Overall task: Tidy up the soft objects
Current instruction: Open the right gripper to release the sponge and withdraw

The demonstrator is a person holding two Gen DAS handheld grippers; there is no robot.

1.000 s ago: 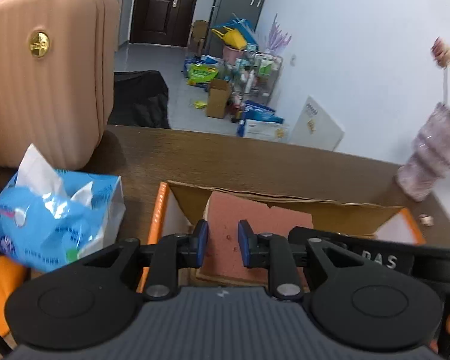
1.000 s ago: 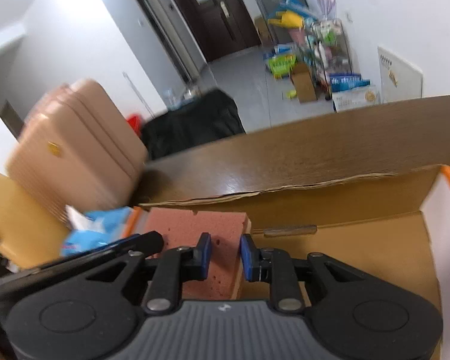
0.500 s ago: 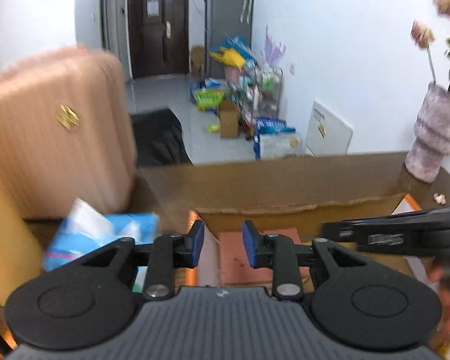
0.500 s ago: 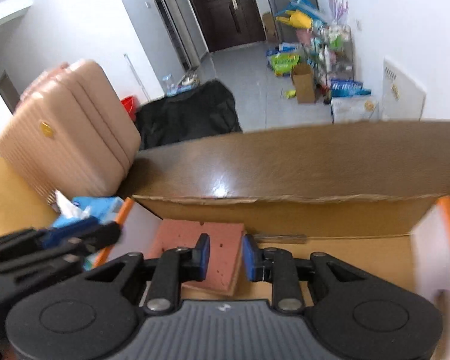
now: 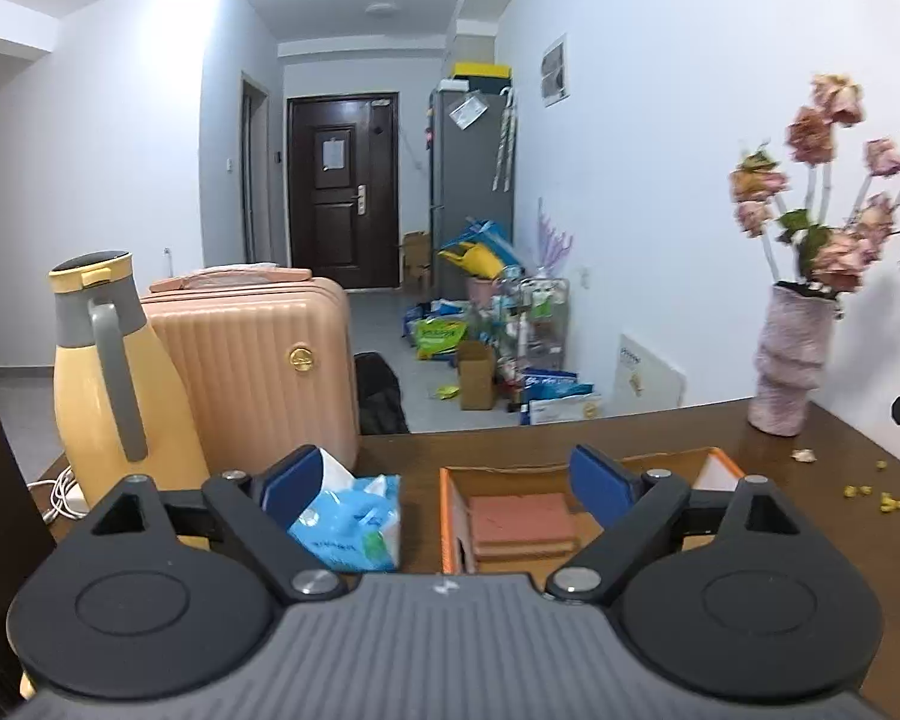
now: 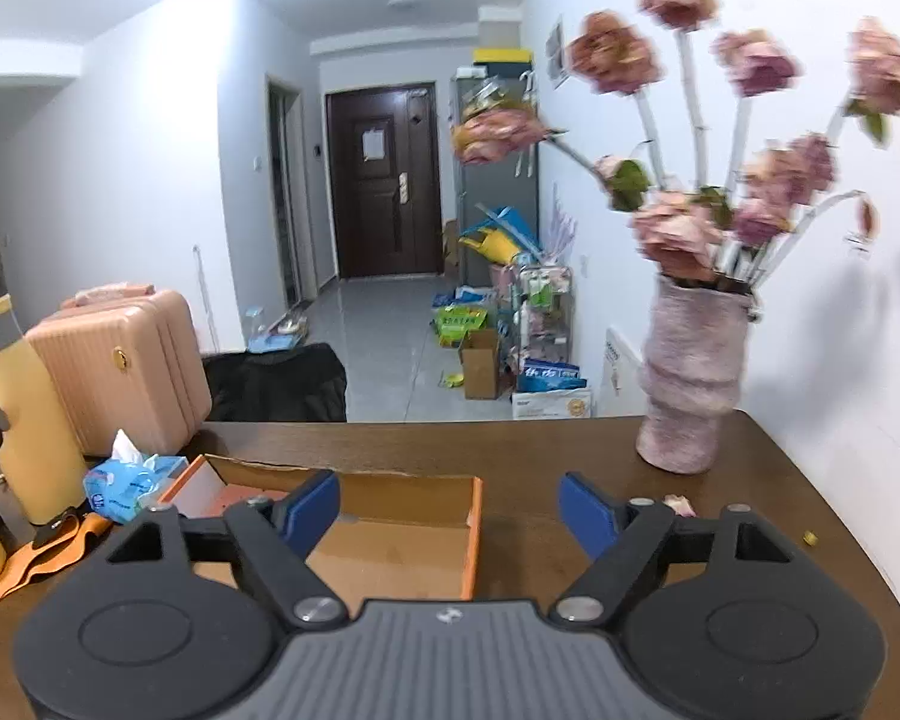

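- Hovering above the dark wooden table [image 5: 510, 450], the left gripper [image 5: 444, 483] has its jaws opening, blue pads [image 5: 594, 480] spread wide, nothing between them.
- Red-brown sponges [image 5: 519, 525], stacked flat, lie in the cardboard box [image 5: 450, 516], at its left end against the orange-edged wall. In the left wrist view they sit below and beyond the gap between the pads, closer to the right pad, touching neither.
- Blue tissue pack [image 5: 348, 516] stands just left of the box, outside it, white tissue poking from the top. The left pad overlaps its near corner in the view; contact cannot be told, but the pack appears to rest on the table.
- Right gripper [image 6: 447, 504] likewise released, jaws opening, nothing held. Its gap frames the box's bare right half [image 6: 402, 534] and the orange right wall.
- From the right wrist view the sponges [image 6: 246, 495] show only as a red sliver at the box's far left, behind the left finger, well apart from the pads.
- Yellow thermos jug [image 5: 114, 384] and pink suitcase [image 5: 258, 366] stand left of the tissue pack.
- Pink vase [image 6: 690, 384] of faded flowers stands at the table's far right, petals [image 5: 870, 489] scattered near it.
- Orange strap [image 6: 36, 558] lies on the table by the jug.
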